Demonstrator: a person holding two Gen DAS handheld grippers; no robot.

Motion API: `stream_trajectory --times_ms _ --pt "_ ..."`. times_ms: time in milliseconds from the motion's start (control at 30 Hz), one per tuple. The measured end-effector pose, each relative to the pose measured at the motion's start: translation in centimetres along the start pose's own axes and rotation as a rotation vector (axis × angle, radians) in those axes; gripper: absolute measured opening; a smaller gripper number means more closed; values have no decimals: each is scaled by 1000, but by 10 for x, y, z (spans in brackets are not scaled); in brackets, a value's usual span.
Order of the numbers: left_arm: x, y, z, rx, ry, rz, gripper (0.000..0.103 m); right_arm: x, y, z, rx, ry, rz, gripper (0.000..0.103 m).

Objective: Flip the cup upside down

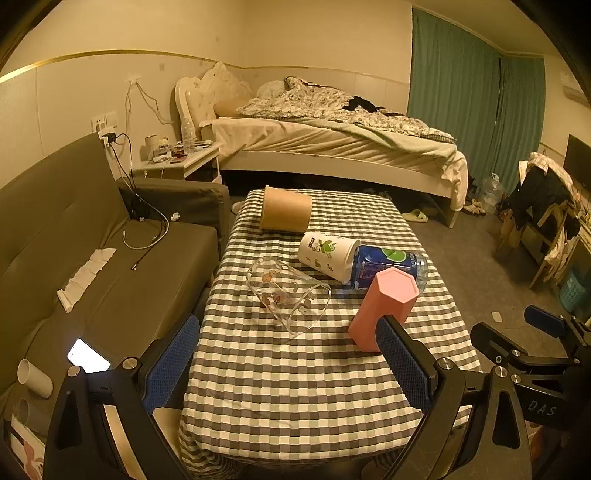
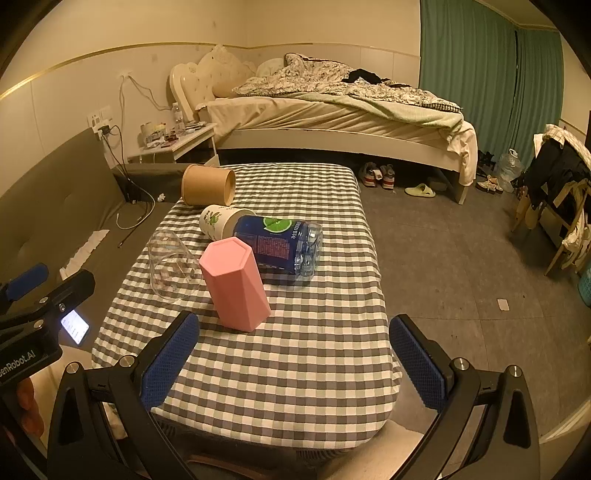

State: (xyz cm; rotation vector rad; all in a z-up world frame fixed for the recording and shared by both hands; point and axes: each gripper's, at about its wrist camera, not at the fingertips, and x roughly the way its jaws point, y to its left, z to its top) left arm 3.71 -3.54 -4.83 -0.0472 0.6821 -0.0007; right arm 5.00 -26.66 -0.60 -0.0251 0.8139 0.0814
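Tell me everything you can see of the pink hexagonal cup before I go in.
The pink hexagonal cup looks like matte plastic with flat facets. Its closed hexagonal end faces up and it leans a little, standing on the grey-and-white checked tablecloth near the front. It seems already mouth-down, though the rim is hidden. Neither tool touches it.

Warm, dim light filled a bedroom with cream walls (image 1: 295,33) trimmed by a gold line. An unmade bed (image 1: 332,136) stood against the far wall, a cluttered white nightstand (image 1: 181,158) beside its headboard. Green curtains (image 2: 469,74) hung at the right. A grey sofa (image 1: 74,240) lined the left side, and shoes lay on the grey floor (image 2: 443,258) near the bed.
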Motion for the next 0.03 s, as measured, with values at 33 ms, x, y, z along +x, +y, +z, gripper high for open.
stream_trajectory --times_ms 33 --pt "1 -1 -1 -1 1 0 99 0 0 0 0 0 0 103"
